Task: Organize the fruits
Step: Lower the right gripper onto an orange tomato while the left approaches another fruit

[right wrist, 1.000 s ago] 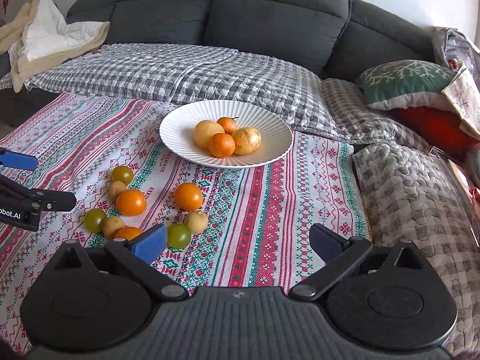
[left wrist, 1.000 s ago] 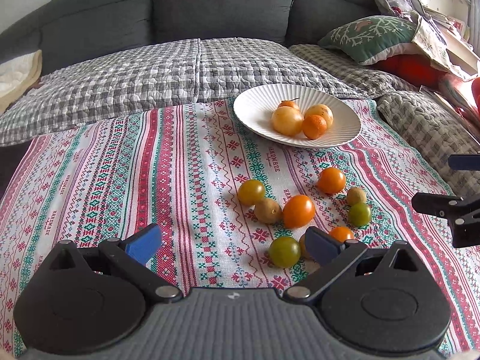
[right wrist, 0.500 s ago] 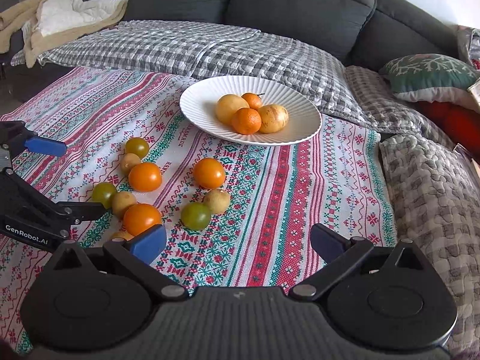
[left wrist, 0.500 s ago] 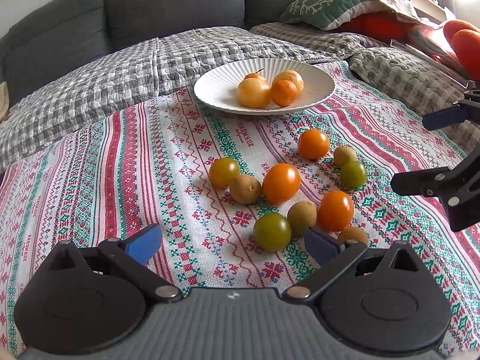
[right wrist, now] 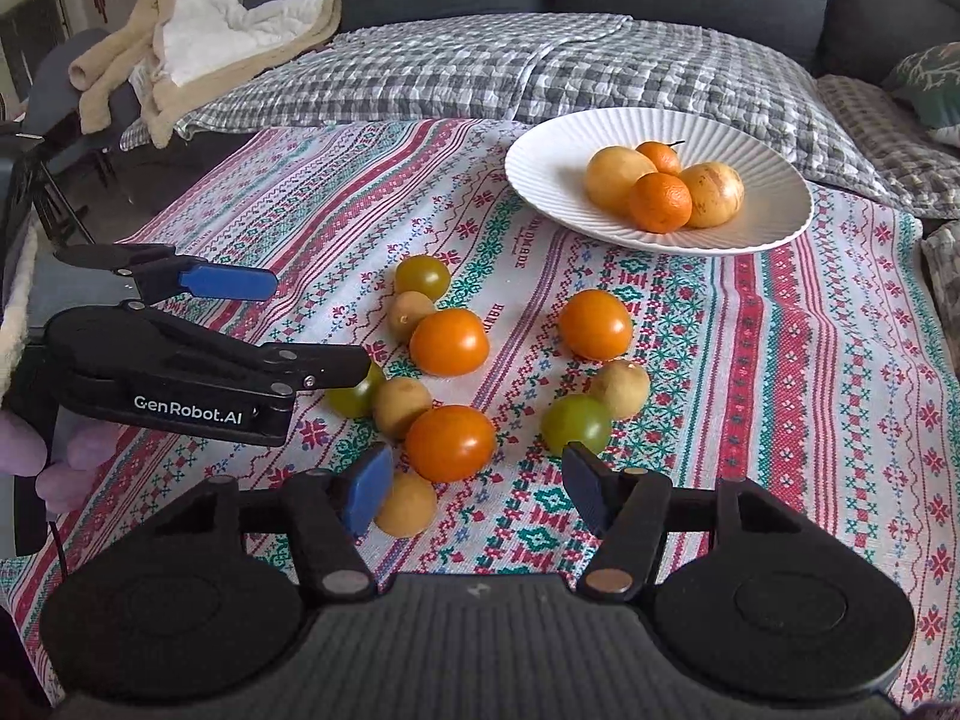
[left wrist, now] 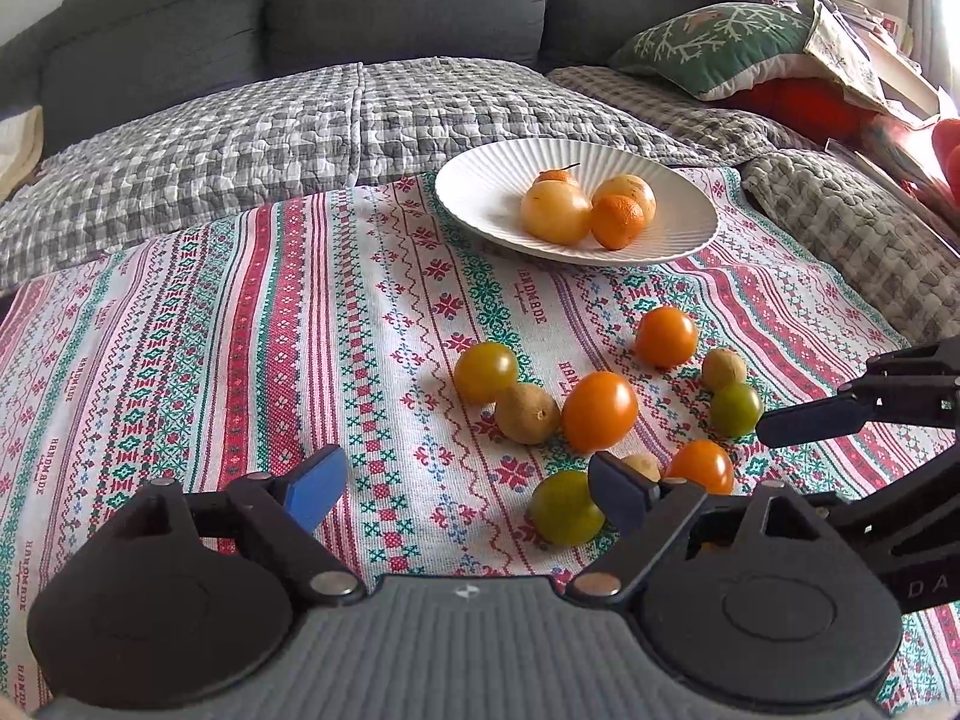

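Note:
Several loose fruits lie on the patterned cloth: orange tomatoes, green tomatoes and small tan fruits. My left gripper is closing. A green tomato sits just inside its right finger, untouched by the pads. My right gripper is also closing, with an orange tomato between its fingertips and no pad pressing on it. A tan fruit lies by its left pad. The white plate holds two pale yellow fruits and two tangerines. The left gripper also shows in the right wrist view.
A grey sofa with a checked quilt runs behind the cloth. Cushions and clutter fill the right end. A beige blanket lies at the far left. A gloved hand holds the left gripper.
My right gripper has tilted down and come closer to the loose fruits, and its fingers have narrowed around the orange tomato. The left gripper's fingers have narrowed a little.

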`<state>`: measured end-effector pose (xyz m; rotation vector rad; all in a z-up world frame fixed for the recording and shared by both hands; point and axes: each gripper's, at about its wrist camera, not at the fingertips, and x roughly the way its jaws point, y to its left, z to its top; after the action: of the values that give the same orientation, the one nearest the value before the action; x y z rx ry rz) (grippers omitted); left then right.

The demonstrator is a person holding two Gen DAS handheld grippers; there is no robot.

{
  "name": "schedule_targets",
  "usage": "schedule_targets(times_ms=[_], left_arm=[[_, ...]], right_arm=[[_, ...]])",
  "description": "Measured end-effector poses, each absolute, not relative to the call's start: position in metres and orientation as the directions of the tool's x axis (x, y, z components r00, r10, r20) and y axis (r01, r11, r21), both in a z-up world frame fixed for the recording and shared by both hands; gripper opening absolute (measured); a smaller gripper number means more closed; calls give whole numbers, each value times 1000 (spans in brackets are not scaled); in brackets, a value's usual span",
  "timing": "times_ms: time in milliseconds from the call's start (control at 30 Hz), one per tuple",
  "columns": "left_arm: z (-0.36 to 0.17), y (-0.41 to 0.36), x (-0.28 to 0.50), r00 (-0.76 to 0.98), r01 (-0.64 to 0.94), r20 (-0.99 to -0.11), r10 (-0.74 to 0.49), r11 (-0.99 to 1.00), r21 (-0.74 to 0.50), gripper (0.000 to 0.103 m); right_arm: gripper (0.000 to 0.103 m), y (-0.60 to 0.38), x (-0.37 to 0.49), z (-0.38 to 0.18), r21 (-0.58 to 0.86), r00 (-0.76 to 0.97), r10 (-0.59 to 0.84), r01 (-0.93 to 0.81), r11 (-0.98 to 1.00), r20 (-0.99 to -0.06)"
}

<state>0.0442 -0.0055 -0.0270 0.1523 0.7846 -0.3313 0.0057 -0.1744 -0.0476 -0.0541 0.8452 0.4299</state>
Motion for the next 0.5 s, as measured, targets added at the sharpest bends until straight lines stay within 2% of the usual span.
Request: schedule_targets(times_ms=[200,267,500], left_arm=[[-25,-5,45,652,348,-716,-251,937,-11,68],[-25,-6,45,647,354,-717,-260,935,-20,66],[-27,-15,46,629,387,-720,-294,921,-37,53]], right_arm=[[44,-166,15,-55,139,555,360,-400,906,-750],[32,-166,16,-54,143,556,364,-401,905,-748],[32,-174,17,-51,135,567,358,-397,908,-742]])
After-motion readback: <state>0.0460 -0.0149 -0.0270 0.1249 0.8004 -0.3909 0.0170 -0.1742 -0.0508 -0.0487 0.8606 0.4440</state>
